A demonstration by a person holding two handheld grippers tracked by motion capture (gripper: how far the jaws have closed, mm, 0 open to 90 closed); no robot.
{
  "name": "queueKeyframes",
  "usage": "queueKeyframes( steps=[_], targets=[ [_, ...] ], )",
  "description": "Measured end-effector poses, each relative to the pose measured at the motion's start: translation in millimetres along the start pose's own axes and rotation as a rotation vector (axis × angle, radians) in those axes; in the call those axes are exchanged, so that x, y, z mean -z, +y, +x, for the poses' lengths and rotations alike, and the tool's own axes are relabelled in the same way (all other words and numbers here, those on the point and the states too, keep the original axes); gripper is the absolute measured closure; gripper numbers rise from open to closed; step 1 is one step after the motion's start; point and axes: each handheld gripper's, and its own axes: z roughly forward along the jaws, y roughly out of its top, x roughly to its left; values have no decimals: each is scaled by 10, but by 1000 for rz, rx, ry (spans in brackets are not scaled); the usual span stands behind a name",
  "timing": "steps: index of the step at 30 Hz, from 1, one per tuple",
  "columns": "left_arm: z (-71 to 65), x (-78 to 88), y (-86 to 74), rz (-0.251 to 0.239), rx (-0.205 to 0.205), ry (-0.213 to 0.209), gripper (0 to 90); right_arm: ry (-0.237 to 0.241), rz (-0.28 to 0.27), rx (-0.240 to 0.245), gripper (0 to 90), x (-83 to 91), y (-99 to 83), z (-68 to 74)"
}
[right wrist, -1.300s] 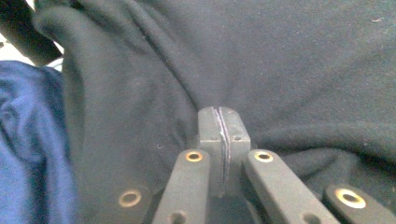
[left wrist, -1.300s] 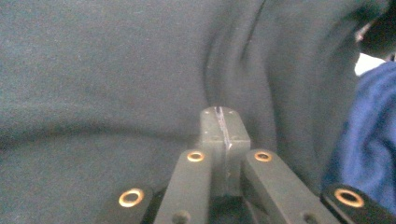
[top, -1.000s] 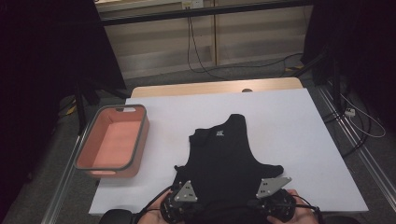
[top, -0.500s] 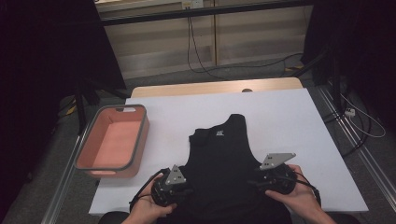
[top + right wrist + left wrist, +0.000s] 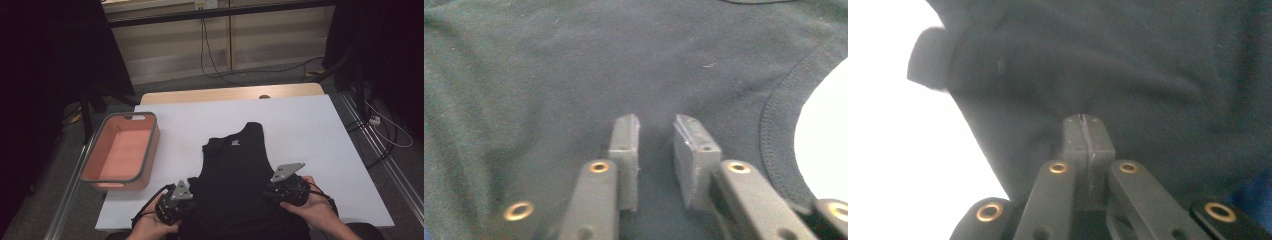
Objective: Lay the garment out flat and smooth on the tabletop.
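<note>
Inspector A: Vest (image 5: pixel 237 175), black and sleeveless, lies flat on the white table (image 5: pixel 310 125), its neck end away from the person and its lower hem reaching the table's near edge. A small pale label sits just below the neckline.

Inspector B: Confirmed. State of the left tool (image 5: pixel 175 200)?

Inspector A: It sits at the vest's left edge, near the hem, held in the person's left hand (image 5: pixel 150 225). In the left gripper view the left tool (image 5: pixel 1083 125) has its two pads pressed together, with the edge of the dark cloth puckering at their tips. The jaws have just been closing; I record it as clenched on the vest.

Inspector B: And the right tool (image 5: pixel 280 187)?

Inspector A: At the vest's right edge, roughly level with the left one, in the right hand (image 5: pixel 312 207). In the right gripper view the right tool (image 5: pixel 656 135) has a narrow gap between its pads, and cloth lies under and between them. These jaws have also just been closing, but the pads are not seen pressing on the cloth, so I record it as not yet clamped.

Inspector B: Anything else near the vest?

Inspector A: A pink bin (image 5: pixel 100 167) with a grey rim stands to the vest's left, well apart from it, at the table's left edge.
</note>
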Motion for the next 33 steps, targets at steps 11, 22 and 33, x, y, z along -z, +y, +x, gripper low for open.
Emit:
queueKeyframes(
  steps=[11,22,33],
  targets=[
    [50,14,4,-47,-17,62,709,15,-2,0,738,-12,15,-13],
    [116,-130,68,-73,-31,53,893,10,-7,8,717,-19,14,-13],
    [8,-6,93,48,-29,67,900,7,2,-2,832,-33,45,-43]
  ],
)
